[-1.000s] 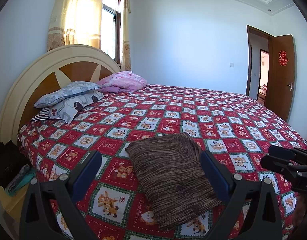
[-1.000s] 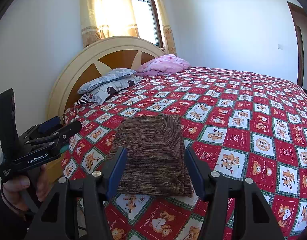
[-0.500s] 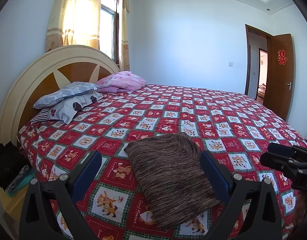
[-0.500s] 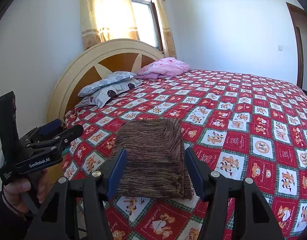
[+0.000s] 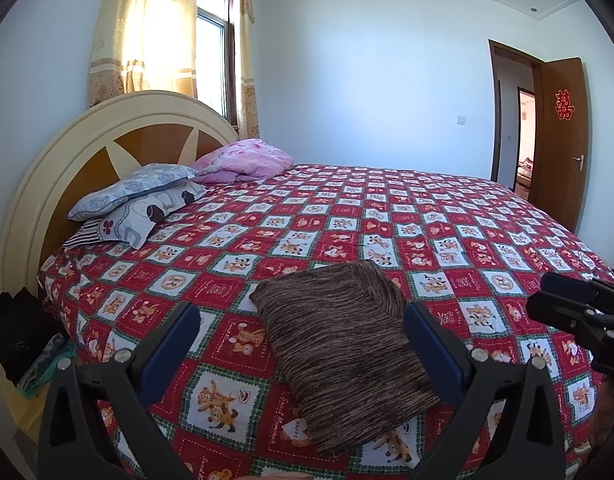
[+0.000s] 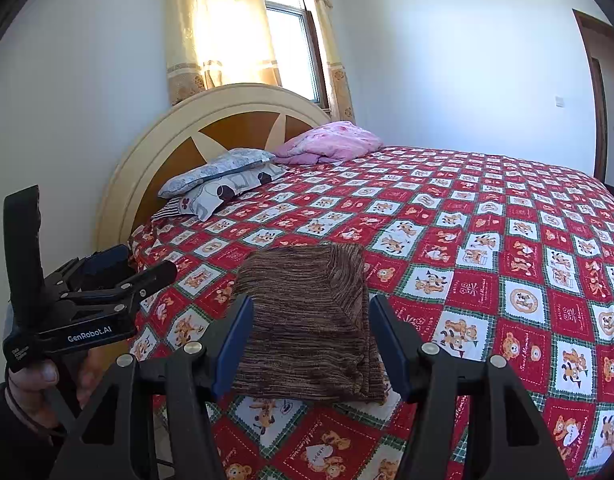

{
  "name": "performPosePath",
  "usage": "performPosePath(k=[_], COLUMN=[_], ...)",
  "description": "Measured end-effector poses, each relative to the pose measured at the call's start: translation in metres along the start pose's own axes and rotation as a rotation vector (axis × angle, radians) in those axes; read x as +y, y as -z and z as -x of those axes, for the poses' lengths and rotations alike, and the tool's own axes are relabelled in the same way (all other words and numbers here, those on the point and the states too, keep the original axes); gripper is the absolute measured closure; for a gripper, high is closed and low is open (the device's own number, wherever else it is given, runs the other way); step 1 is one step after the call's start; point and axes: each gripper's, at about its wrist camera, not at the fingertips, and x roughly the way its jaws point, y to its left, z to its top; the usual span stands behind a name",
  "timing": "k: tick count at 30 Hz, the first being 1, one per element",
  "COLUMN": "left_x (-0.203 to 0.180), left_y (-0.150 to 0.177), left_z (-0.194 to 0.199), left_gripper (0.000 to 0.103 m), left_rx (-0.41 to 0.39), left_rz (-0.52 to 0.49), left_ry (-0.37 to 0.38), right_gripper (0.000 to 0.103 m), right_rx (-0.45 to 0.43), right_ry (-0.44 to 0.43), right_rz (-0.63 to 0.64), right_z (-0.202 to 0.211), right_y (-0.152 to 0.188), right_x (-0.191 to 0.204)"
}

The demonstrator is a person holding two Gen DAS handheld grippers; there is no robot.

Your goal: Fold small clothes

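Observation:
A brown striped knitted garment (image 5: 347, 344) lies folded into a rectangle on the red patterned bedspread (image 5: 387, 216), near the bed's front edge. It also shows in the right wrist view (image 6: 307, 320). My left gripper (image 5: 303, 340) is open and empty, held above and short of the garment. My right gripper (image 6: 311, 340) is open and empty too, hovering in front of the garment. Each gripper shows in the other's view: the right one (image 5: 575, 312) at the right edge, the left one (image 6: 119, 276) at the left, in a hand.
Pillows (image 5: 139, 196) and a pink quilt (image 5: 243, 160) lie by the round headboard (image 5: 107, 140). A dark bag and folded cloths (image 5: 31, 344) sit on a stand left of the bed. An open wooden door (image 5: 559, 140) is at the far right.
Both grippers have drifted back and up slightly from the folded garment. The garment has not moved.

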Motion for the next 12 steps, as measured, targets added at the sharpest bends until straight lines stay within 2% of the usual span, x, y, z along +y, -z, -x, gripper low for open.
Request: performPosePath(k=[5, 12], left_x=[0.0002, -0.0020], left_y=[0.0022, 0.0055], left_z=[-0.0042, -0.0049], left_gripper=[0.000, 0.000], left_rx=[0.022, 0.011], left_rz=[-0.004, -0.029], left_ry=[-0.003, -0.014], right_gripper=[0.042, 0.042], right_rx=[0.005, 0.009], right_ry=[-0.001, 0.000], right_rz=[-0.002, -0.008], right_z=[-0.0003, -0.0012], right_y=[0.0018, 0.0036], right_x=[-0.0005, -0.0031])
